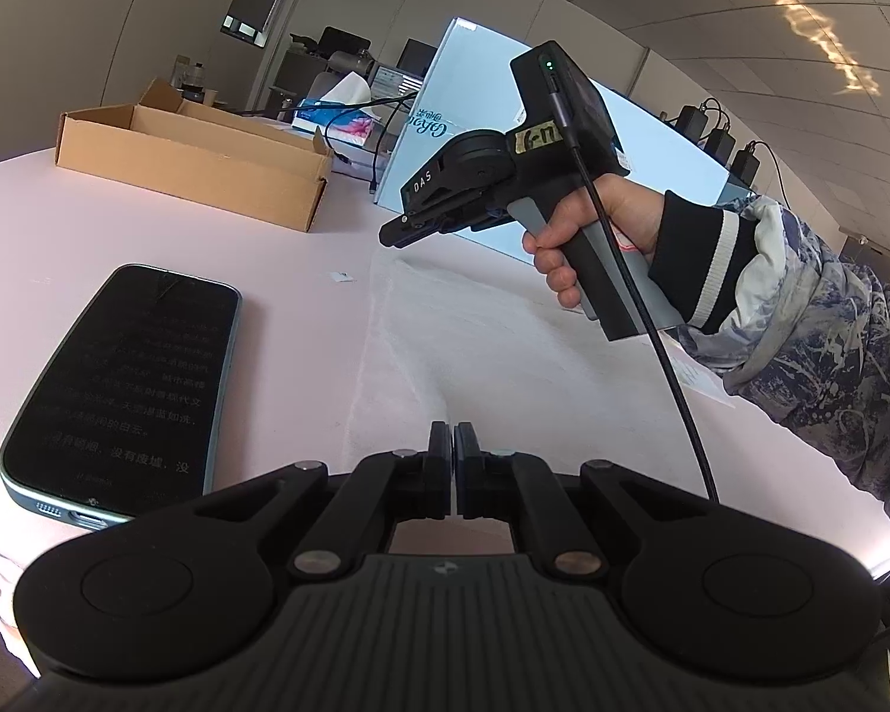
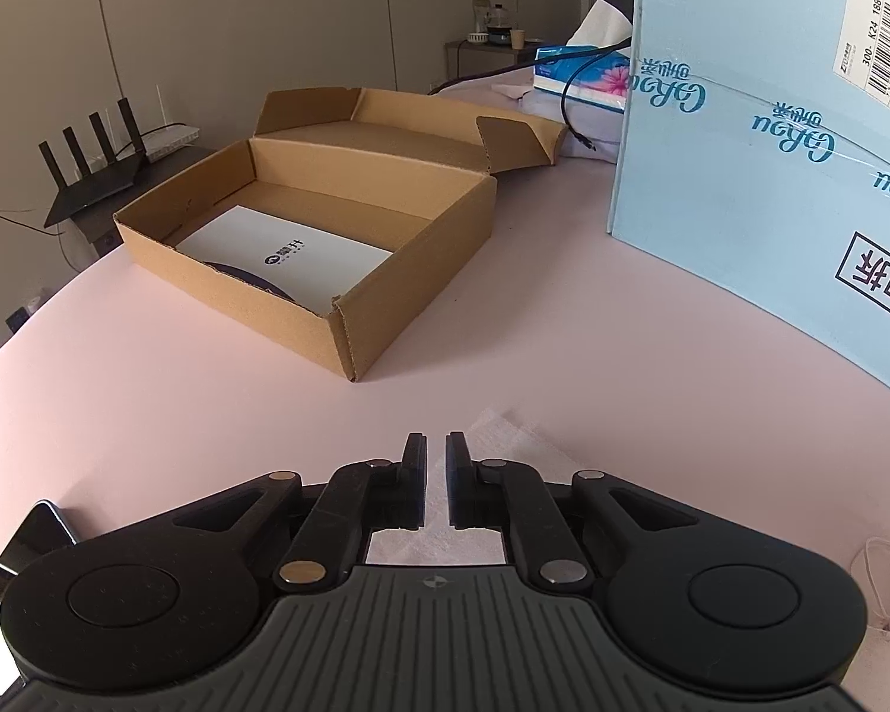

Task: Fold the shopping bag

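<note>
— What can you actually make out from where you stand?

— The pale pink table (image 2: 178, 403) fills both views. The big light-blue carton (image 2: 741, 190) is cut off at the right edge of the right wrist view; from the left wrist view only a slice shows behind the right gripper. The open cardboard box (image 2: 302, 237) shows its inside, a white booklet, only in the right wrist view; the left one sees just its outer wall.

— And the bag?

— The shopping bag (image 1: 474, 344) is white and thin, lying flat on the table, hard to separate from the surface. Its near edge runs up into the left gripper (image 1: 452, 445), whose jaws are pressed together on it. In the right wrist view only a corner shows, under the right gripper (image 2: 436, 445).

— Is that one holding?

— No, its jaws stand slightly apart above the corner, with nothing pinched.

— Anything else?

— A phone (image 1: 124, 391), whole in the left view, only a sliver in the right. A small string loop (image 2: 881, 587) appears in the right view alone.
</note>
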Available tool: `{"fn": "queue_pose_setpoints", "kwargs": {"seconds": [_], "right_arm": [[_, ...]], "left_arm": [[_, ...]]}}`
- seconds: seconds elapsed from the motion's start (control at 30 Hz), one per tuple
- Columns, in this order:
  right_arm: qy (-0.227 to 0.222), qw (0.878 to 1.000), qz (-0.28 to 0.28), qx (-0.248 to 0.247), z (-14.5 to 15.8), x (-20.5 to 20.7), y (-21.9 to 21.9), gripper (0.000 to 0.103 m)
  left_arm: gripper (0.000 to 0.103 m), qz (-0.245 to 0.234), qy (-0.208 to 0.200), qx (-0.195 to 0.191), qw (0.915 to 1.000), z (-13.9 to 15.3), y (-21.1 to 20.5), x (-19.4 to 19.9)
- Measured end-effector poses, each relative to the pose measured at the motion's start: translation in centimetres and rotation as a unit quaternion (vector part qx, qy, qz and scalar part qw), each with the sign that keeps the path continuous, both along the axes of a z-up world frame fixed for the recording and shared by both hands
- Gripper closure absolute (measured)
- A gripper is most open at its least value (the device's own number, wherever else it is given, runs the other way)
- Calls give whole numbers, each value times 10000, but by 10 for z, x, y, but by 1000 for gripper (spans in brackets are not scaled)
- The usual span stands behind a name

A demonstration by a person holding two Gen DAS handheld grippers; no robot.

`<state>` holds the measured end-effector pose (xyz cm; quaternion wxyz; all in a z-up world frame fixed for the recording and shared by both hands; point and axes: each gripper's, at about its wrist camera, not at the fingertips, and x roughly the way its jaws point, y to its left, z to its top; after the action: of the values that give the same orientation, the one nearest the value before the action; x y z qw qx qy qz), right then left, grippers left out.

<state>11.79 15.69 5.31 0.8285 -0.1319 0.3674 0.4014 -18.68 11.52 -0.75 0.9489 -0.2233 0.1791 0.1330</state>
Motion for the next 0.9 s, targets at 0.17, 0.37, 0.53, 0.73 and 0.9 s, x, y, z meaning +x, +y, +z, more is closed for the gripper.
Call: {"fn": "queue_pose_setpoints", "kwargs": {"seconds": [0.17, 0.37, 0.53, 0.73, 0.9], "right_arm": [[37, 9998, -168, -49, 0, 6, -12, 60], [171, 9996, -219, -47, -4, 10, -20, 57], [433, 9985, -306, 116, -3, 18, -27, 57], [838, 9940, -600, 377, -4, 29, -33, 57], [883, 9919, -727, 546, -4, 32, -38, 52]], "left_arm": [[90, 55, 41, -240, 9997, -4, 6, 3], [81, 93, 54, -210, 9997, -3, 7, 4], [87, 322, -66, -196, 9993, -2, 10, 1], [103, 406, -202, -115, 9989, -9, 12, 2], [103, 377, -338, -32, 9987, -7, 10, -7]]}}
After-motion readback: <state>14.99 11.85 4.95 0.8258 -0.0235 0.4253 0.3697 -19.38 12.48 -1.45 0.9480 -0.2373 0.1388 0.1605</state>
